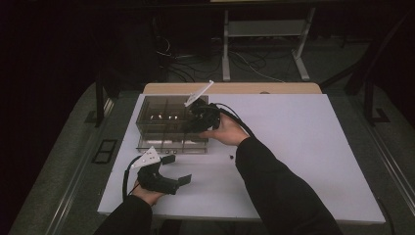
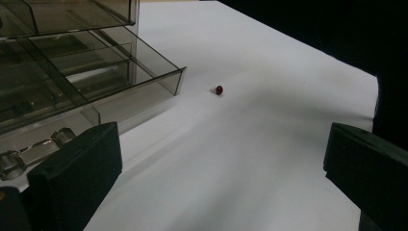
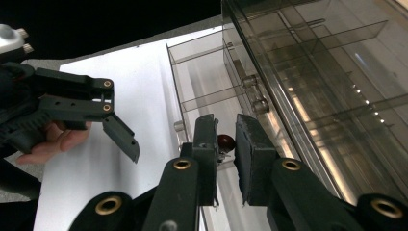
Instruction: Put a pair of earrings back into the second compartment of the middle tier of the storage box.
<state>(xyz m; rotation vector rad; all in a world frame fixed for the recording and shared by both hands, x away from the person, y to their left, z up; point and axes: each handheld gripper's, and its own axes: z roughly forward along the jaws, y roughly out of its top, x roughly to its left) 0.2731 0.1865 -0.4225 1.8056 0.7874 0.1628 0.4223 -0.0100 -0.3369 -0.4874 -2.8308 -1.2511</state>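
A smoky clear drawer cabinet [image 1: 166,113] stands on the white table [image 1: 303,147], with its bottom drawer [image 1: 171,145] pulled out toward me. My right gripper [image 1: 192,126] hovers over that drawer's right end, shut on a small red bead-like piece [image 3: 225,142] pinched between its pads. A second small red piece [image 2: 219,90] lies loose on the table just right of the drawer's corner [image 1: 230,157]. My left gripper [image 1: 178,169] rests near the table's front left, open wide, with nothing between its fingers [image 2: 82,163].
The cabinet [image 3: 327,72] has several compartments, and small knobs [image 3: 255,91] on its drawer fronts. One of the left gripper's fingers [image 3: 122,138] and the hand holding it show past the drawer. A metal stand [image 1: 264,44] and cables lie on the floor beyond the table.
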